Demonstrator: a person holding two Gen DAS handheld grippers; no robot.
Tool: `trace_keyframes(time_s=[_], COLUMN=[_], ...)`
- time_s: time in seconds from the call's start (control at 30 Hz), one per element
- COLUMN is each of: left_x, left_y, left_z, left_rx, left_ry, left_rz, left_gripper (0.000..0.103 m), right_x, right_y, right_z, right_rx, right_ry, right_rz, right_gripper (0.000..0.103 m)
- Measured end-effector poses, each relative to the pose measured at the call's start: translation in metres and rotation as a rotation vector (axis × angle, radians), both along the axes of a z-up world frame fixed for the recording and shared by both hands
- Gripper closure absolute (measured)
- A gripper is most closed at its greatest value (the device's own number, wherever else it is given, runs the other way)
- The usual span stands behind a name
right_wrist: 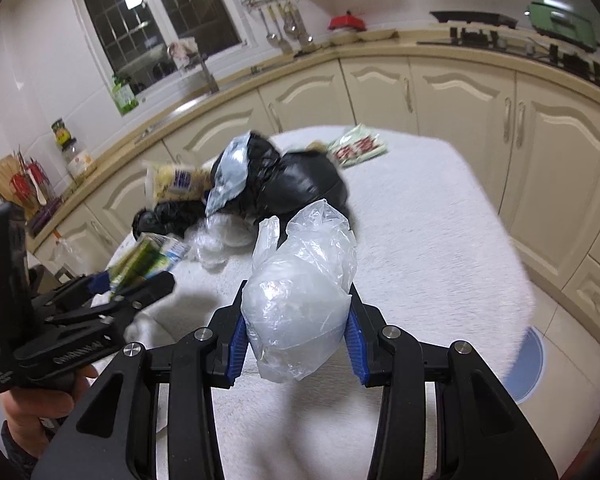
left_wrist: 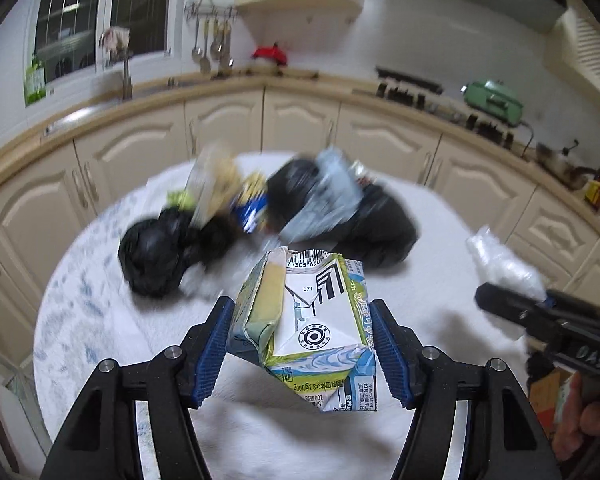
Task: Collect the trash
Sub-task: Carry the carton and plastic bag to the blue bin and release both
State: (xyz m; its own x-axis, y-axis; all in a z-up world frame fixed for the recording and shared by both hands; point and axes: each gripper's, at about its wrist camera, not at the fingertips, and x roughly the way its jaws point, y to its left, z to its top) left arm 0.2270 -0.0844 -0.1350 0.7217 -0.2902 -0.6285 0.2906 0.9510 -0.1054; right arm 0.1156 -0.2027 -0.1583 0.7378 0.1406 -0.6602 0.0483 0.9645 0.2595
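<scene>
A: Carton [left_wrist: 312, 320] first. Where is it?

B: Between the pads of the left claw [left_wrist: 300, 310], up off the table [left_wrist: 100, 300]. It is crushed and tilted, with its barcode end away from the camera and a shadow on the white cloth under it.

A: Gripped, or loose?

B: Gripped. Both blue pads lie against its sides, and it looks sharp while the room behind it is smeared.

A: And the right claw [right_wrist: 298, 294]?

B: Clenched on a clear bag [right_wrist: 300, 280]. The bag is crumpled and bulges up above the pads, also clear of the cloth. A hand [right_wrist: 40, 412] shows low on the left of that view, holding the other tool.

A: How do the two stand to each other?

B: Side by side over the near part of the table but apart, each with its own load.

A: What lies on the table?

B: A heap at the far middle. There are two black sacks [left_wrist: 156, 256], one on either side, with a pale blue wrapper [right_wrist: 230, 178] draped on the right-hand one. A yellow packet [right_wrist: 178, 180] is at the left of the heap, and more clear film lies just in front. A green and red packet [right_wrist: 358, 146] lies flat near the far edge, just beyond the heap.

A: Behind that?

B: Cream cupboards [left_wrist: 300, 120] under a counter.
</scene>
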Motion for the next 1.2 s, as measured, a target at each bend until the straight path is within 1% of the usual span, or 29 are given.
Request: trace_keyframes(time_s=[0.03,0.07,0.17,0.2,0.23,0.3,0.53,0.63,0.8,0.97,1.07,1.13,1.2], left_x=[-0.011,-0.035,-0.055,-0.067,-0.069,-0.085,-0.088,-0.082,-0.072,-0.060,-0.050,-0.040,-0.029], left_y=[-0.002,-0.007,-0.019,-0.023,-0.031,-0.037,-0.077,-0.096,-0.132,-0.175,-0.207,-0.230,-0.255], left_z=[0.003,0.007,0.018,0.021,0.024,0.021,0.021,0.017,0.016,0.007,-0.002,-0.012,-0.027], left_rx=[-0.006,-0.010,-0.029,-0.039,-0.048,-0.060,-0.107,-0.114,-0.122,-0.124,-0.106,-0.083,-0.057], left_ry=[-0.016,-0.039,-0.085,-0.093,-0.106,-0.127,-0.169,-0.169,-0.148,-0.100,-0.059,-0.023,0.026], left_rz=[-0.006,-0.013,-0.038,-0.050,-0.066,-0.086,-0.182,-0.229,-0.299,-0.371,-0.409,-0.431,-0.450], left_gripper=[0.041,0.041,0.041,0.041,0.041,0.041,0.041,0.041,0.041,0.041,0.041,0.041,0.041], right_x=[-0.005,-0.008,-0.021,-0.026,-0.029,-0.036,-0.059,-0.069,-0.085,-0.106,-0.115,-0.116,-0.116], right_y=[-0.006,-0.010,-0.025,-0.031,-0.036,-0.047,-0.087,-0.105,-0.144,-0.195,-0.231,-0.254,-0.276], right_z=[0.005,0.010,0.025,0.031,0.034,0.043,0.066,0.071,0.074,0.065,0.050,0.035,0.014], right_rx=[0.003,0.005,-0.001,-0.007,-0.010,-0.019,-0.039,-0.046,-0.045,-0.030,-0.013,0.000,0.034], right_ry=[-0.014,-0.026,-0.064,-0.078,-0.086,-0.102,-0.154,-0.166,-0.171,-0.156,-0.126,-0.094,-0.058], right_rz=[-0.011,-0.019,-0.047,-0.061,-0.071,-0.094,-0.174,-0.208,-0.278,-0.376,-0.436,-0.470,-0.499], right_gripper=[0.061,0.061,0.061,0.061,0.061,0.061,0.061,0.061,0.061,0.061,0.061,0.061,0.061])
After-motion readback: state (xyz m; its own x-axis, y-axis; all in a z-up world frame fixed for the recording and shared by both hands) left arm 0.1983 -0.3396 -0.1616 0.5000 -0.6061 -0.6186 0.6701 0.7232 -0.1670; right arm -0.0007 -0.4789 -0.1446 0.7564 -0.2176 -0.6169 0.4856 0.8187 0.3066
